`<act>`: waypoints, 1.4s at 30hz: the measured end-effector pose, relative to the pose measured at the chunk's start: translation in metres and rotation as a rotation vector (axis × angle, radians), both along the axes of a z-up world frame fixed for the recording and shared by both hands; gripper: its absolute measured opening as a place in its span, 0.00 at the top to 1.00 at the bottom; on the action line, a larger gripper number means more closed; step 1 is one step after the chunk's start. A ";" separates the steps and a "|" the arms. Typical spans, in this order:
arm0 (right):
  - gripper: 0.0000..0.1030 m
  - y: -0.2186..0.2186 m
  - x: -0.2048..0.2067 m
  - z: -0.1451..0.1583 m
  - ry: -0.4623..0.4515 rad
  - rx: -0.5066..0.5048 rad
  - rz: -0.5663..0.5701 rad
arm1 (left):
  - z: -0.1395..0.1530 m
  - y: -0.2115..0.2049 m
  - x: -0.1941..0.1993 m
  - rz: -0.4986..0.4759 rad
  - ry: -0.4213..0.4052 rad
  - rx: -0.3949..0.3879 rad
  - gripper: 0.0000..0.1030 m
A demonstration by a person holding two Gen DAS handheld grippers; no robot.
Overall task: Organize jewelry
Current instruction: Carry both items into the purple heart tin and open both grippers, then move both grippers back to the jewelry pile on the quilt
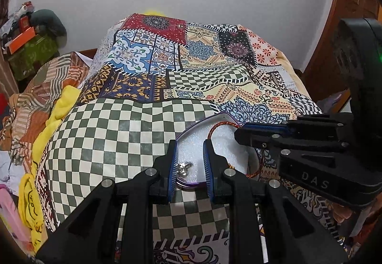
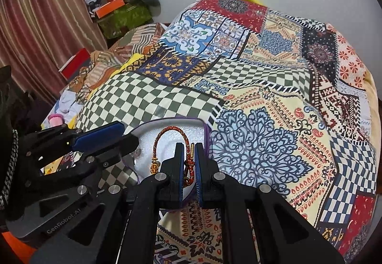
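Red cord bracelet (image 2: 188,163) in right claw (image 2: 188,151).

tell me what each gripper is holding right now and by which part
The right gripper is shut on the red-and-gold cord bracelet, pinching its knotted end over the white tray. The left gripper straddles a small silver piece; whether it grips cannot be told.

We look from each wrist down along its tool's fingers, close over the patchwork bedspread (image 1: 148,77) toward the far wall, the left view from the left side and the right view from the right, both sharing the white-lined tray (image 2: 167,142) and each other's tool.
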State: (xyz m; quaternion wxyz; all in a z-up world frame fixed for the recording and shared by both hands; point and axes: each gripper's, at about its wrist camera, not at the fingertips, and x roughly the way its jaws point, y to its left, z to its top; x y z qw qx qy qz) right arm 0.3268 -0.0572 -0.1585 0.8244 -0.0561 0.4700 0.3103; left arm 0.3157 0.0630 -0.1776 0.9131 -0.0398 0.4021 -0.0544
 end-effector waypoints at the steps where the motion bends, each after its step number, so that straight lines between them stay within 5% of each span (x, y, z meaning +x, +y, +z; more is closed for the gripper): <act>1: 0.93 0.000 0.000 0.000 0.003 0.001 -0.001 | 0.001 0.001 0.000 0.001 0.001 -0.001 0.81; 7: 0.92 -0.002 -0.005 0.006 0.002 -0.001 0.008 | 0.017 0.008 -0.011 0.021 -0.029 -0.004 0.80; 11: 0.91 -0.006 -0.012 0.012 -0.015 0.000 0.005 | 0.031 0.012 -0.023 0.038 -0.061 0.005 0.65; 16: 0.89 -0.013 -0.026 0.023 -0.054 -0.009 0.001 | 0.043 0.012 -0.040 0.035 -0.078 0.020 0.64; 18: 0.84 -0.016 -0.033 0.027 -0.078 -0.014 -0.004 | 0.044 0.011 -0.046 0.034 -0.079 0.022 0.62; 23: 0.56 -0.028 -0.056 0.039 -0.146 -0.010 -0.028 | 0.049 0.008 -0.064 0.034 -0.084 0.015 0.61; 42: 0.53 -0.075 -0.127 0.047 -0.232 0.012 -0.086 | 0.041 -0.019 -0.134 0.003 -0.060 -0.019 0.57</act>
